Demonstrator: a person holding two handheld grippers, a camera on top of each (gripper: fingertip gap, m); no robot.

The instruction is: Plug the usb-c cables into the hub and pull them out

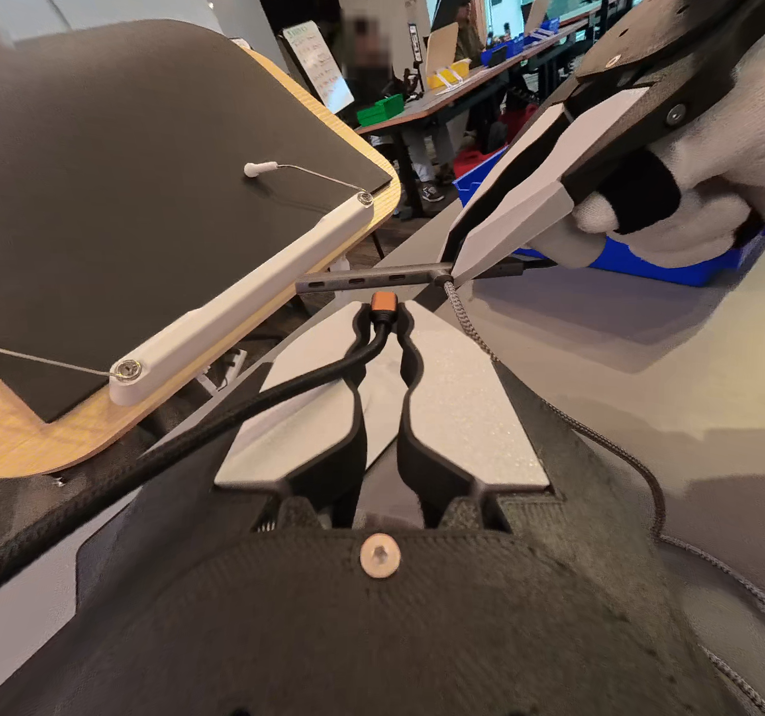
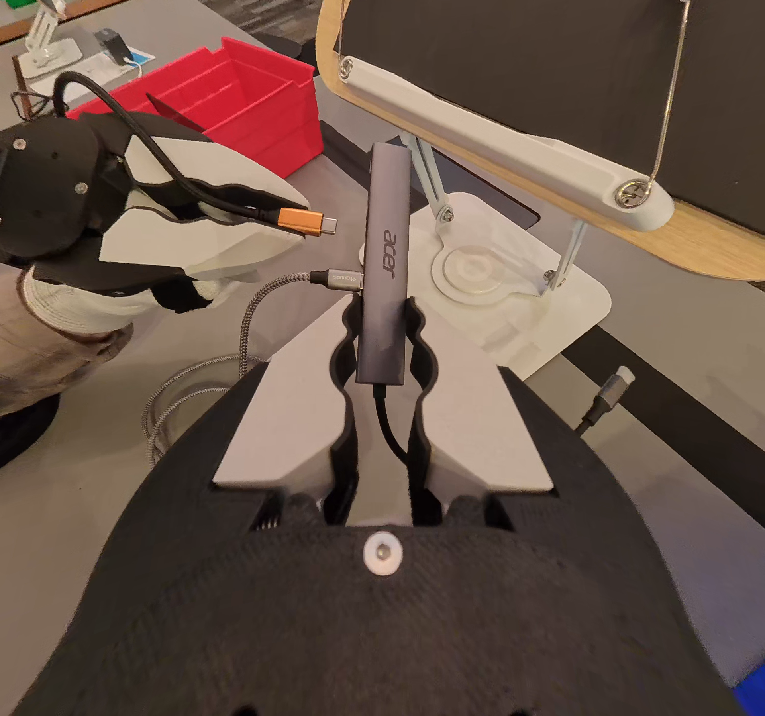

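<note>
Above the bench (image 2: 103,427), right gripper (image 2: 381,315) jaws clamp the hub (image 2: 383,265); left gripper (image 1: 383,309) jaws pinch an orange plug (image 1: 384,303), just short of its ports

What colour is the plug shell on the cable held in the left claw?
Orange plug shell with a silver tip, on a black cable; the right wrist view shows it best.

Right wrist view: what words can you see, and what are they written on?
I won't repeat the words, only say where they are.
hub: one word printed along its top face, clear to read.
grey plug in the hub's side: tiny print along it.
orange plug: no writing shows.
</note>
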